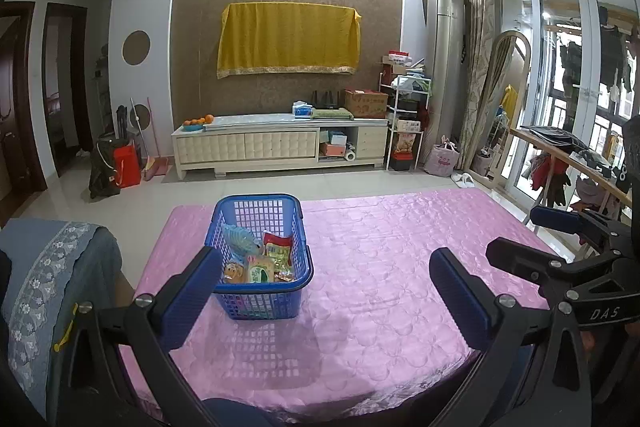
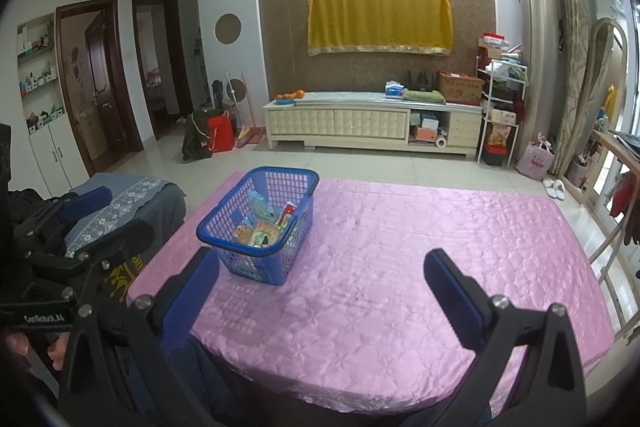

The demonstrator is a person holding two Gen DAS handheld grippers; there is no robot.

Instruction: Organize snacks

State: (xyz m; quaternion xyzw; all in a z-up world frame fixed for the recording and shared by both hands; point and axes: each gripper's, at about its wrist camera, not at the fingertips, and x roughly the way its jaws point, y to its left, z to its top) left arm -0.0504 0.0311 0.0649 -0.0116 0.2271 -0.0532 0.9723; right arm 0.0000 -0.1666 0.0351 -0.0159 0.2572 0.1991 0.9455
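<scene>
1. The snacks (image 1: 256,259) lay in a blue basket (image 1: 260,301), several packets bunched at its near end; one light-blue packet (image 1: 239,239) leaned against the left wall, a red-topped packet (image 1: 279,245) stood to its right.
2. The basket stood upright on the left part of the counter (image 1: 380,267), which was covered by a pink quilted cloth (image 2: 400,267).
3. The left gripper (image 1: 324,291) hung above the near edge of the counter, its fingers (image 1: 192,291) spread wide and holding nothing; the left finger overlapped the basket's near corner in view, contact undetermined.
4. The right gripper (image 2: 320,291) was likewise spread and empty, beside the left gripper.
5. A grey lace-trimmed cloth (image 1: 48,291) lay to the left of the counter.
6. A white TV cabinet (image 2: 372,123) stood at the far wall.
</scene>
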